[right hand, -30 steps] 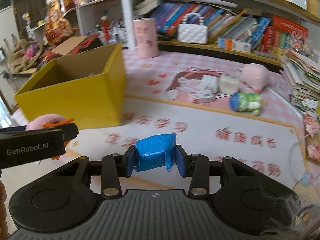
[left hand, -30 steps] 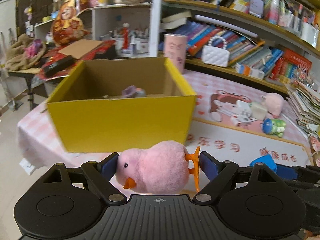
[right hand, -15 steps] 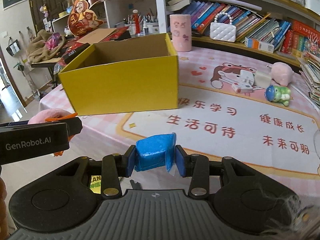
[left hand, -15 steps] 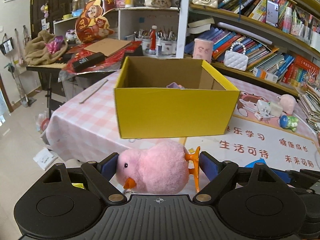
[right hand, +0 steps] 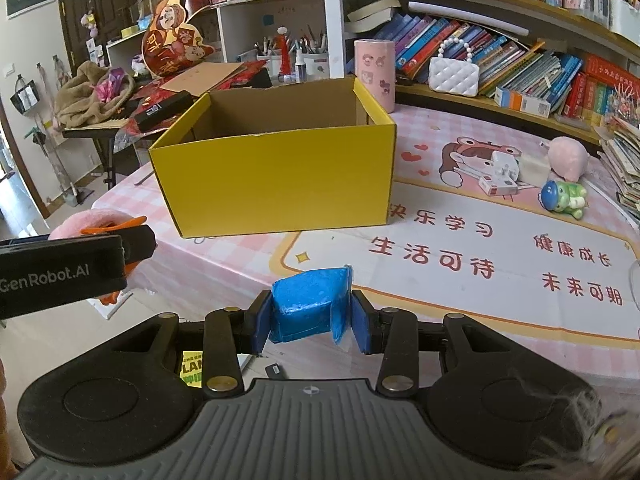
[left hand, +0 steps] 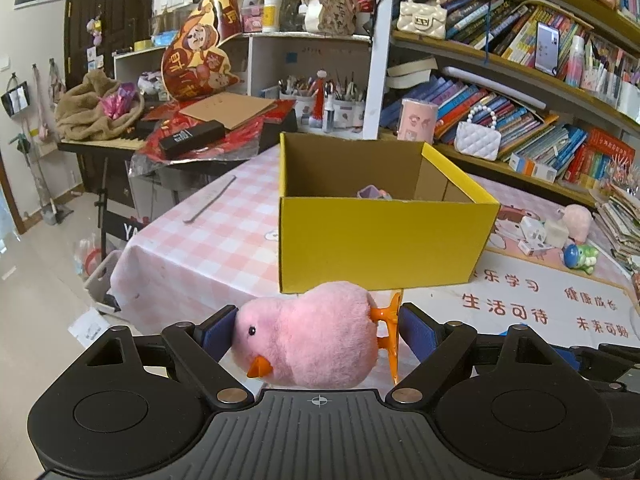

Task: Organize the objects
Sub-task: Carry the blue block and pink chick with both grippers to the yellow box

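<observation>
My left gripper [left hand: 316, 332] is gripping a fluffy pink plush chick [left hand: 308, 340] with hard orange plastic feet, its head touching one pad and its feet the other. My right gripper [right hand: 311, 316] is squeezing a crinkly blue wrapped block [right hand: 308, 306] tightly between both pads. Both are hovering in front of the smooth yellow cardboard box [right hand: 280, 176] on the checked pink tablecloth [left hand: 200, 248].

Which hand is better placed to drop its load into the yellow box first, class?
Left, narrowly. The left gripper, shut on the pink chick, faces the yellow box squarely. The right gripper, holding the blue packet, sits off toward the box's right corner.
</observation>
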